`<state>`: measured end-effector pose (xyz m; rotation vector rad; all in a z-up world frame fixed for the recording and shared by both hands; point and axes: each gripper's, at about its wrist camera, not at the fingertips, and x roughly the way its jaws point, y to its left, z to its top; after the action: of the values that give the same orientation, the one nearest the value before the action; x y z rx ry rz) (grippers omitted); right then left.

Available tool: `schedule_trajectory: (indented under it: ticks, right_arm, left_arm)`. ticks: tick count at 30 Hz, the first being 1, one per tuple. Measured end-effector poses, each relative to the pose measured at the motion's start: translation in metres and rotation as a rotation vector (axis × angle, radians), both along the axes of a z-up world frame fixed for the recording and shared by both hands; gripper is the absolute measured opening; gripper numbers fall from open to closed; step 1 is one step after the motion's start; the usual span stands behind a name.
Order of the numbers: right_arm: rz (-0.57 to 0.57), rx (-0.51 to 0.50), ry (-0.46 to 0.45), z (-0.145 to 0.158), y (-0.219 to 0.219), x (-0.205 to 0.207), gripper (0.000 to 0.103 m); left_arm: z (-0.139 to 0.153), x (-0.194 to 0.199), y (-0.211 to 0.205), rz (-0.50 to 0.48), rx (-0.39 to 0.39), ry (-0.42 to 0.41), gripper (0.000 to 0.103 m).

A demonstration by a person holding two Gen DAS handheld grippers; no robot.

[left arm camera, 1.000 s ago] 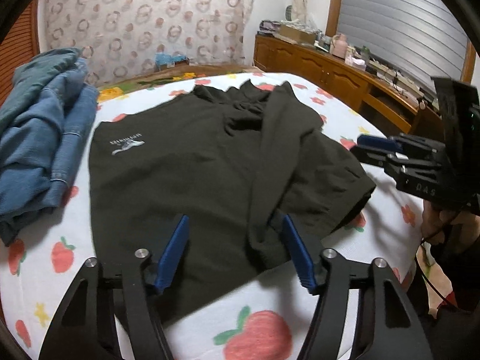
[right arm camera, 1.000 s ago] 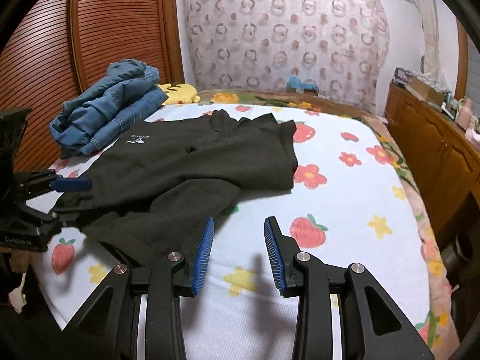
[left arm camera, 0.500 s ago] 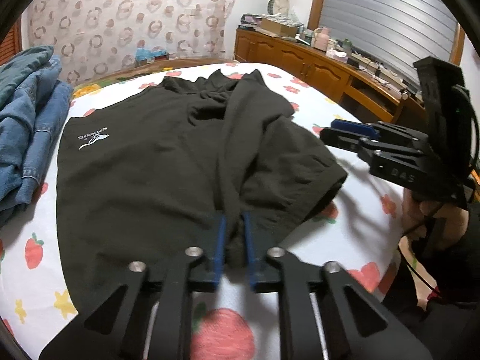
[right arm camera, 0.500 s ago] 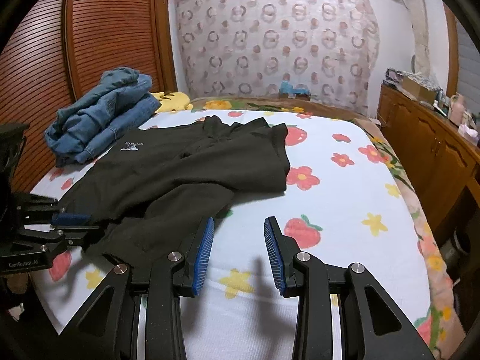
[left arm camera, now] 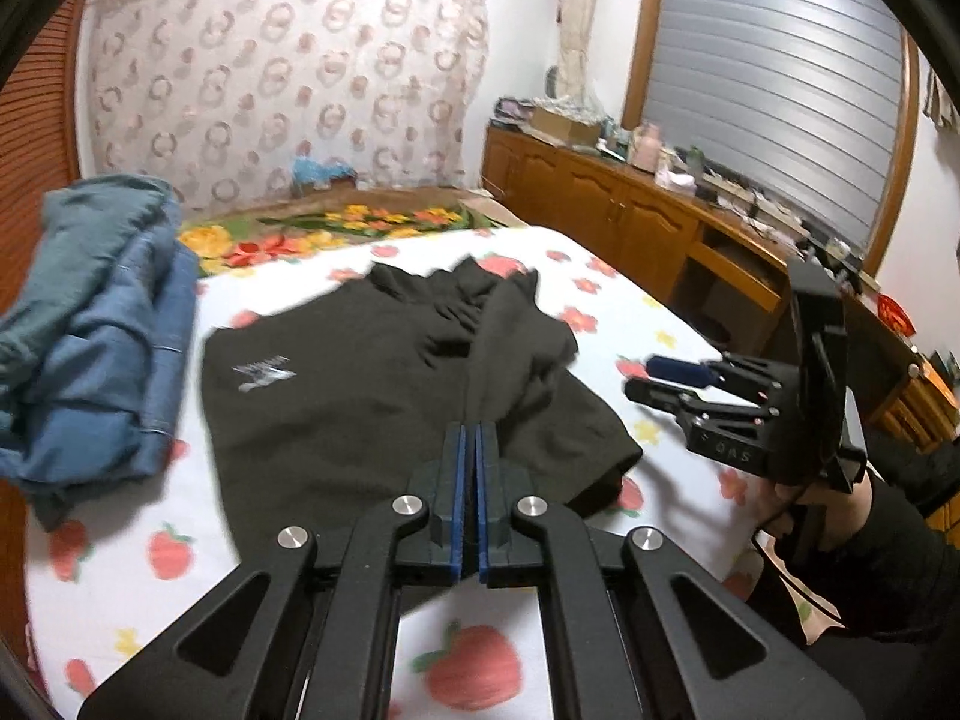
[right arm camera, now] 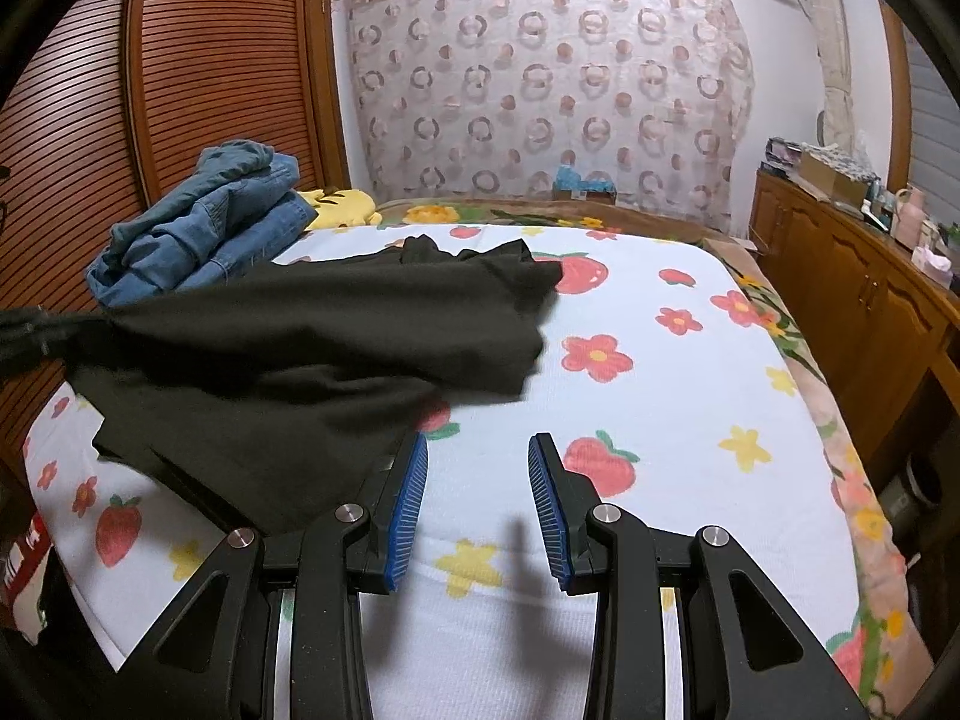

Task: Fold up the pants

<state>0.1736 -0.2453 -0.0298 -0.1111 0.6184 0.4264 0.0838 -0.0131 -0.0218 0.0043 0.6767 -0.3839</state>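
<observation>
My left gripper (left arm camera: 470, 429), spread a second ago, now pinches the black pants (left arm camera: 360, 396) at center frame, lifting a soft matte fold off the strawberry-print bedsheet (right arm camera: 660, 396). Right gripper (right arm camera: 478, 450) stays parted, holding nothing. White logo (left arm camera: 264, 372) unreadable. Folded denim (left arm camera: 96, 354) at left.

Pants (left arm camera: 372, 396) hem hidden (between left tool (left arm camera: 470, 450) pads).

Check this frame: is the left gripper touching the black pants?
Touching. In the right wrist view the black pants are pulled up off the bed toward the left gripper; in the left wrist view its jaws are closed on the fabric.
</observation>
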Motion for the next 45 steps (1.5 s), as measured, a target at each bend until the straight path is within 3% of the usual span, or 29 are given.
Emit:
schedule_trajectory:
  ticks: [6, 15, 24, 27, 28, 29, 34, 39, 41, 45]
  right_arm:
    - [-0.002, -0.002, 0.002, 0.000, -0.001, 0.000, 0.036]
    - [0.001, -0.009, 0.012, 0.000, -0.001, 0.001, 0.036]
    - [0.002, -0.016, 0.018, 0.000, 0.002, 0.003, 0.036]
    - [0.003, -0.017, 0.019, 0.000, 0.003, 0.003, 0.036]
    - [0.003, -0.017, 0.019, 0.000, 0.003, 0.003, 0.036]
    - [0.004, -0.017, 0.019, 0.000, 0.003, 0.003, 0.037]
    - [0.006, -0.016, 0.021, 0.000, 0.004, 0.004, 0.037]
    - [0.013, -0.015, 0.024, -0.001, 0.003, 0.004, 0.036]
    - [0.014, -0.015, 0.024, -0.001, 0.003, 0.004, 0.036]
    - [0.015, -0.016, 0.023, -0.001, 0.004, 0.004, 0.037]
  left_arm:
    - [0.010, 0.000, 0.038, 0.086, -0.002, -0.032, 0.004]
    - [-0.028, -0.003, 0.075, 0.184, 0.030, 0.044, 0.004]
    - [-0.048, -0.007, 0.073, 0.179, 0.022, 0.093, 0.005]
    - [-0.052, -0.004, 0.067, 0.174, 0.033, 0.107, 0.028]
    - [-0.056, -0.003, 0.064, 0.171, 0.041, 0.112, 0.041]
    - [-0.058, -0.003, 0.062, 0.164, 0.044, 0.116, 0.045]
    - [-0.068, -0.001, 0.059, 0.157, 0.031, 0.136, 0.044]
    - [-0.076, 0.007, 0.055, 0.130, 0.018, 0.171, 0.027]
    - [-0.077, 0.006, 0.051, 0.125, 0.026, 0.168, 0.012]
    - [-0.065, -0.004, 0.050, 0.122, 0.011, 0.120, 0.006]
